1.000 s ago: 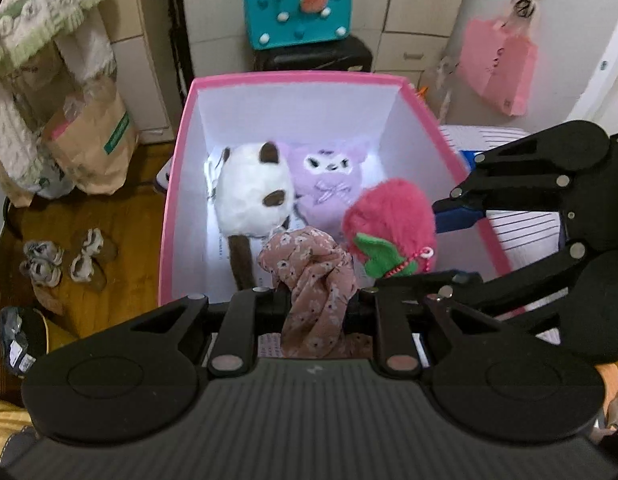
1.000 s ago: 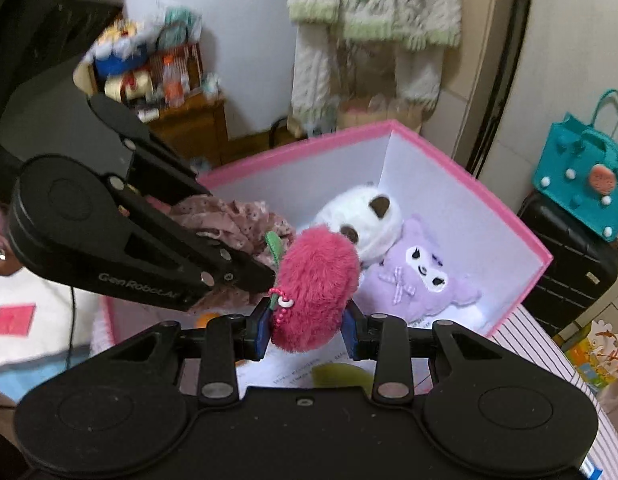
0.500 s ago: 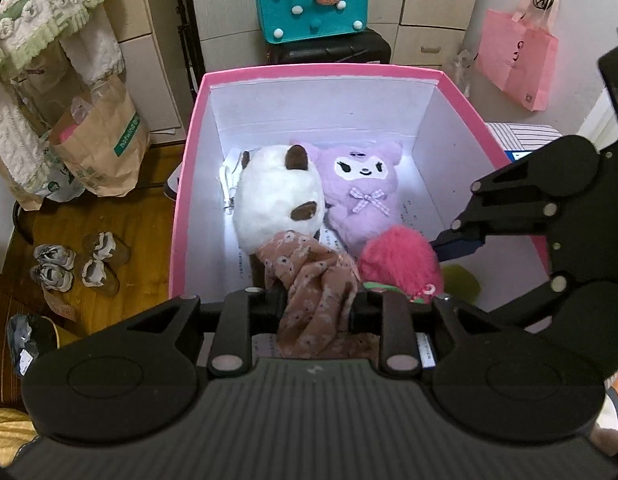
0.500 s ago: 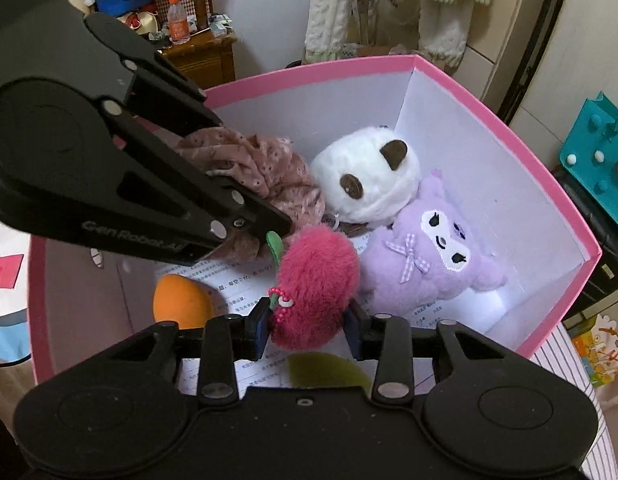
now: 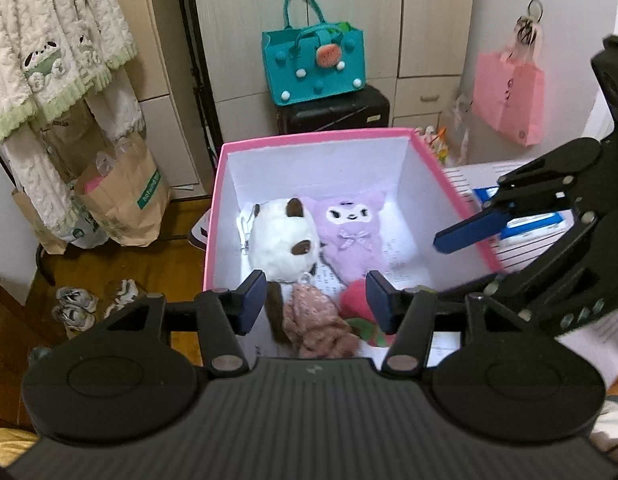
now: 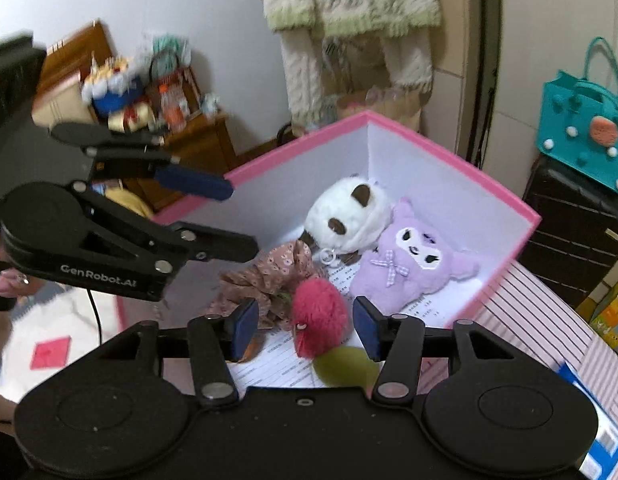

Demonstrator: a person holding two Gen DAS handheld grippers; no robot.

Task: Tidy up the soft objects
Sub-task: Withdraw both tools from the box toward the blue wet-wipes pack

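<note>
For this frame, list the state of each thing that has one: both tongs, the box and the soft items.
Left tongs: open, empty.
Right tongs: open, empty.
Pink box: open, no lid on it.
Floral scrunchie: lying loose in the box.
Red fuzzy plush: released, in the box.
Panda plush: in the box.
Purple plush: lying face up in the box.

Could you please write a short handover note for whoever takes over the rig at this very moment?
Left gripper: open, empty, above the pink box.
Right gripper: open, empty, over the same box.
In the box: panda plush, purple plush, floral fabric piece, red fuzzy strawberry, and a green soft item.
Done: five soft items lie boxed.
Left: none visible in either view; check around before continuing.
</note>
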